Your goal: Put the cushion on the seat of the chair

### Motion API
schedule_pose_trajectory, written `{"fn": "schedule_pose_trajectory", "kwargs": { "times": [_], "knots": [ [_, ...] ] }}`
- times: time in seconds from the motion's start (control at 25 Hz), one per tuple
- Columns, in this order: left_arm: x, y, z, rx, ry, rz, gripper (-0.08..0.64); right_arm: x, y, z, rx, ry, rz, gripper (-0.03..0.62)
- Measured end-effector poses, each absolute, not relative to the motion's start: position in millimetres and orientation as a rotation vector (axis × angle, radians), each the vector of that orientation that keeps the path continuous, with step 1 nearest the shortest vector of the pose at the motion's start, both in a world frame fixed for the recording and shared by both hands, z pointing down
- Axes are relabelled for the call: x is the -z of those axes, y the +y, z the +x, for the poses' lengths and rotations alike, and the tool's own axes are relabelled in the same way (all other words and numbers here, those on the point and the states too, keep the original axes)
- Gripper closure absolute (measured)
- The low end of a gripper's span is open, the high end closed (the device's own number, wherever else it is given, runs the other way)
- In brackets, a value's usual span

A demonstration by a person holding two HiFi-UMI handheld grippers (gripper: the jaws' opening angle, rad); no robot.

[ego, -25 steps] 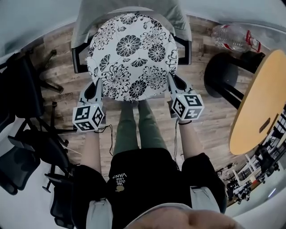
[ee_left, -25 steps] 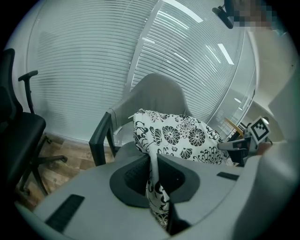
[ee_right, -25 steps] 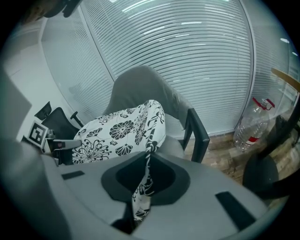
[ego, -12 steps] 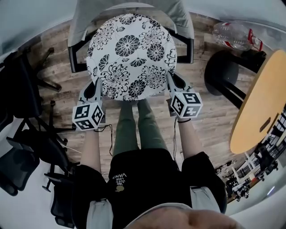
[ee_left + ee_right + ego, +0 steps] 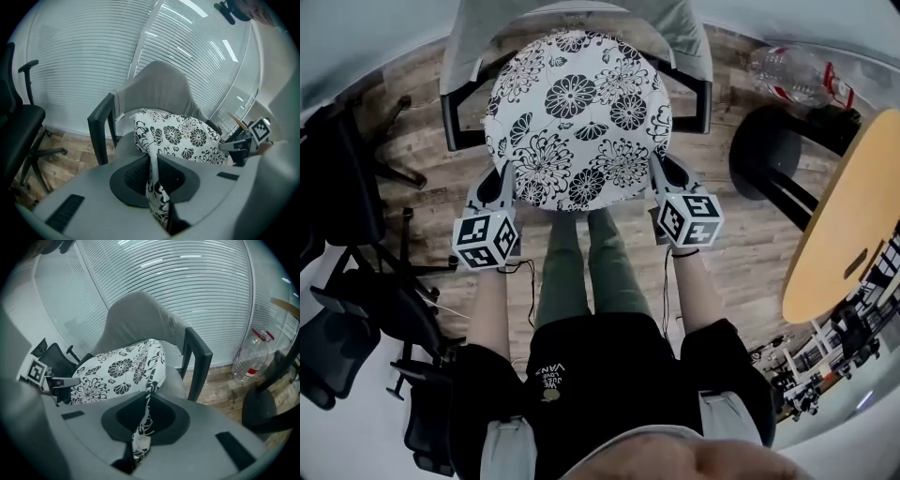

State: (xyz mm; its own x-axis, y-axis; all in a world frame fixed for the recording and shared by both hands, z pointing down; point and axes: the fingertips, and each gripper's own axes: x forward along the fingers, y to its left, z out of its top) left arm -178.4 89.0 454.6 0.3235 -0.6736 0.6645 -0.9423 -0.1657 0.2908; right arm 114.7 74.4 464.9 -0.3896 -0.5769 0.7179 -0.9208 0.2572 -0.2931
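Observation:
A round white cushion [image 5: 577, 117] with black flowers hangs flat over the seat of a grey armchair [image 5: 478, 42] with black arms. My left gripper [image 5: 503, 178] is shut on the cushion's near left edge, and the fabric [image 5: 154, 187] runs pinched between its jaws. My right gripper [image 5: 659, 173] is shut on the near right edge, where the fabric [image 5: 143, 434] is also clamped. In the left gripper view the cushion [image 5: 187, 136] lies in front of the grey chair back [image 5: 161, 91]. In the right gripper view the cushion [image 5: 122, 369] covers most of the seat [image 5: 173, 378].
A black office chair [image 5: 342, 309] stands at the left, another black chair [image 5: 778, 159] at the right. A round wooden table [image 5: 848, 216] sits at the far right. A clear plastic bottle [image 5: 792, 75] lies on the wooden floor behind it. Window blinds [image 5: 84, 61] close the room behind the armchair.
The cushion and both grippers have shifted slightly away from me, further over the chair seat. Both grips are unchanged.

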Motion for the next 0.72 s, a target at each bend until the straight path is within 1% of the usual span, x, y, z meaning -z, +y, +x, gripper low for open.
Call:
{"fn": "schedule_pose_trajectory", "kwargs": {
  "times": [0.72],
  "knots": [
    [-479,92,-176,-0.542,-1.417,1.889,0.523,-492,76,124,-0.986,-2.022,1.346,0.561]
  ]
}}
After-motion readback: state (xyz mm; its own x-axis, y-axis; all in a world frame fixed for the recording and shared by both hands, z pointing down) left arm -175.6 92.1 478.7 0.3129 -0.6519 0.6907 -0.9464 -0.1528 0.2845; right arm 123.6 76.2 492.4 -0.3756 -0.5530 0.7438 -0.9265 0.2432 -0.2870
